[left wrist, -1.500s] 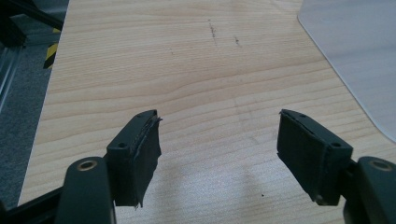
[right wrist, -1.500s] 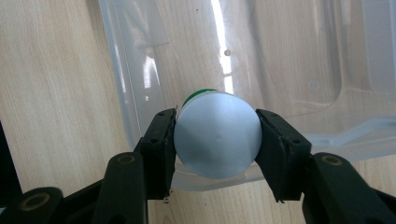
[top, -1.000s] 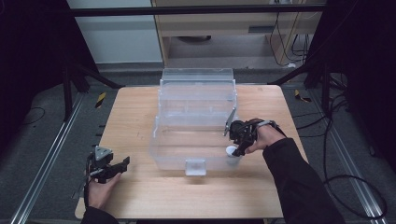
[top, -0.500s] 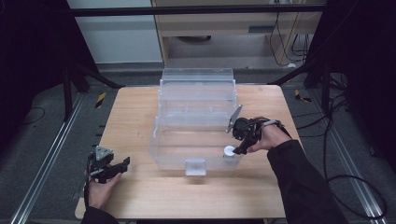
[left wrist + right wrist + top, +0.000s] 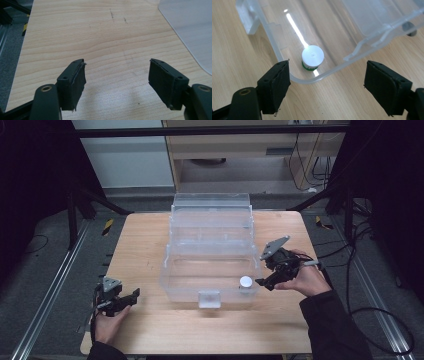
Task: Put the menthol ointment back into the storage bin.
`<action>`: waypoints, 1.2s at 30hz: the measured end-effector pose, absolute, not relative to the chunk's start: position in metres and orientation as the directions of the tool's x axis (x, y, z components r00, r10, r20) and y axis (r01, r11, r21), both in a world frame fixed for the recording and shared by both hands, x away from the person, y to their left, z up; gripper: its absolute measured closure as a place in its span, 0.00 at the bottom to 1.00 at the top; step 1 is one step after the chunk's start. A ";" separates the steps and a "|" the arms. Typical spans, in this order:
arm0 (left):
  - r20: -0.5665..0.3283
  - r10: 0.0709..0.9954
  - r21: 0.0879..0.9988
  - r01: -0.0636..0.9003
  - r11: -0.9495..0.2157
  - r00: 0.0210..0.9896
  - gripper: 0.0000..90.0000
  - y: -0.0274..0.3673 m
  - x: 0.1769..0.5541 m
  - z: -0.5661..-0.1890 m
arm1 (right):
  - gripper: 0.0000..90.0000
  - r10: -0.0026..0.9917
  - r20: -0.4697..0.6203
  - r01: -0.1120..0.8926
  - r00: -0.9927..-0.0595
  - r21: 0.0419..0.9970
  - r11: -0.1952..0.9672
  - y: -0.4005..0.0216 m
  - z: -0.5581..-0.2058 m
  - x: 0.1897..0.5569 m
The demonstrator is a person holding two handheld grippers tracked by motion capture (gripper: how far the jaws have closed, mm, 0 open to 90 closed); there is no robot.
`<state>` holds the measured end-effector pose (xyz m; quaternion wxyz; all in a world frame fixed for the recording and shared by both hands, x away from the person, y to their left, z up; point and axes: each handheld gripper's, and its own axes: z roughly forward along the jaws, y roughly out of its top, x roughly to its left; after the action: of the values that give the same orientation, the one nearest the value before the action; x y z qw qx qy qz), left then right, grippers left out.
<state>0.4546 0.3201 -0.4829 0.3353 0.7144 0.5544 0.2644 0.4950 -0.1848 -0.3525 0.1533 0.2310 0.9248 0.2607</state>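
Note:
A clear plastic organiser box (image 5: 172,270) with stepped tiers stands open in the middle of the wooden table (image 5: 140,240). A small white-capped bottle with a green band (image 5: 245,282) (image 5: 312,58) stands upright in the box's front right corner. My right gripper (image 5: 265,282) (image 5: 327,85) hovers just outside that corner, to the right of the bottle; its jaws have just been opening and nothing is between them. My left gripper (image 5: 131,298) (image 5: 117,80) rests low at the table's front left, open over bare wood.
The box's front latch (image 5: 209,298) faces the person. A corner of the box's clear base (image 5: 192,30) lies to the right of the left gripper. Metal rails and cables run along the floor on both sides of the table.
The right gripper let go of the white-capped bottle in the box's front right corner, opened, and drew back to the right and slightly up. The left gripper stayed still.

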 end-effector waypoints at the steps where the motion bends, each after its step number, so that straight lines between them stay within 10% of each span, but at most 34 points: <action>1: 0.006 0.969 0.772 0.616 -0.161 0.246 0.32 0.320 0.455 -0.483 | 0.23 0.526 -0.155 0.359 -0.837 0.570 0.739 -0.189 -0.353 0.493; 19: 0.004 0.969 0.781 0.604 -0.157 0.246 0.33 0.321 0.454 -0.484 | 0.16 0.807 -0.004 0.487 -0.590 0.796 0.360 -0.244 -0.406 0.459; 36: -0.006 0.970 0.798 0.586 -0.142 0.243 0.34 0.324 0.453 -0.482 | 0.12 0.896 0.074 0.564 -0.439 0.798 0.211 -0.281 -0.460 0.456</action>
<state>0.4530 0.3236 -0.4822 0.3530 0.7050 0.5518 0.2717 0.4562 -0.2811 -0.4601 0.2087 0.4869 0.7496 0.3969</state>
